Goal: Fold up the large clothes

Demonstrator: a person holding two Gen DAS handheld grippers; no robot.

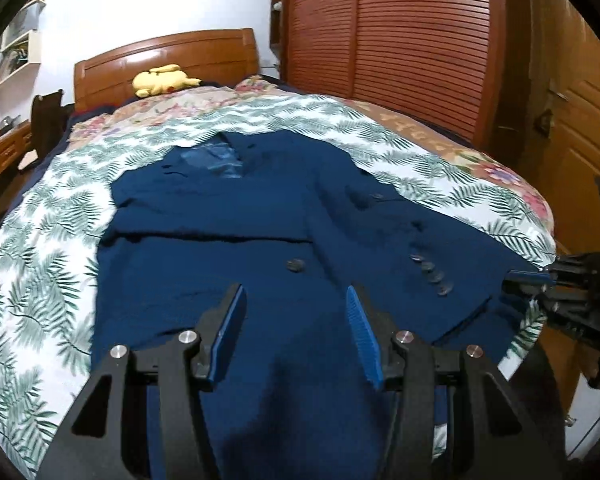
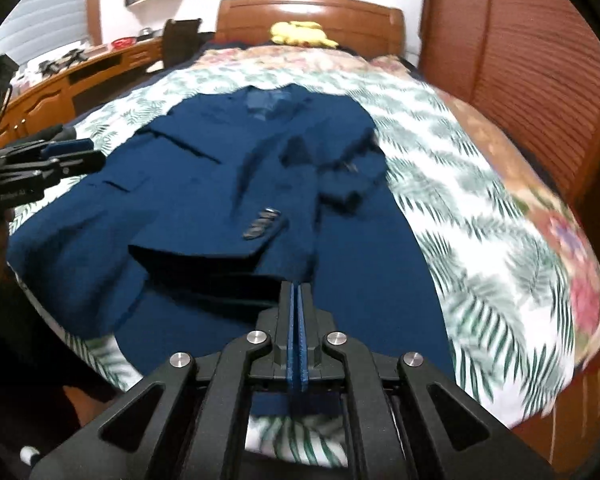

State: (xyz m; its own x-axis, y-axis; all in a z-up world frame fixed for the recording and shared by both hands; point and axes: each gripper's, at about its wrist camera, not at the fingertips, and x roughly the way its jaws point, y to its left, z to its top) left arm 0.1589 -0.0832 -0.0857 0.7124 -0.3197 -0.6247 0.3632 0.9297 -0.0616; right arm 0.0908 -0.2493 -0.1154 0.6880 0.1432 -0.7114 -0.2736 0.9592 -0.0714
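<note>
A dark blue suit jacket [image 1: 228,264] lies front up on the bed, collar toward the headboard, with one buttoned sleeve cuff [image 2: 260,226] laid across its front. My left gripper [image 1: 295,288] hovers open over the jacket's lower front, with nothing between its blue pads. It also shows at the jacket's left edge in the right wrist view, left gripper [image 2: 84,152]. My right gripper [image 2: 298,285] has its pads nearly together at a dark fold of the jacket near the hem, pinching the cloth. In the left wrist view the jacket's right corner is drawn toward the right gripper [image 1: 518,280].
The bed has a palm-leaf sheet [image 1: 44,280] over a floral cover [image 2: 572,264]. A yellow plush toy [image 1: 162,80] lies by the wooden headboard [image 1: 172,56]. A slatted wooden wardrobe [image 1: 400,40] stands on the right, and a wooden desk [image 2: 80,76] on the left.
</note>
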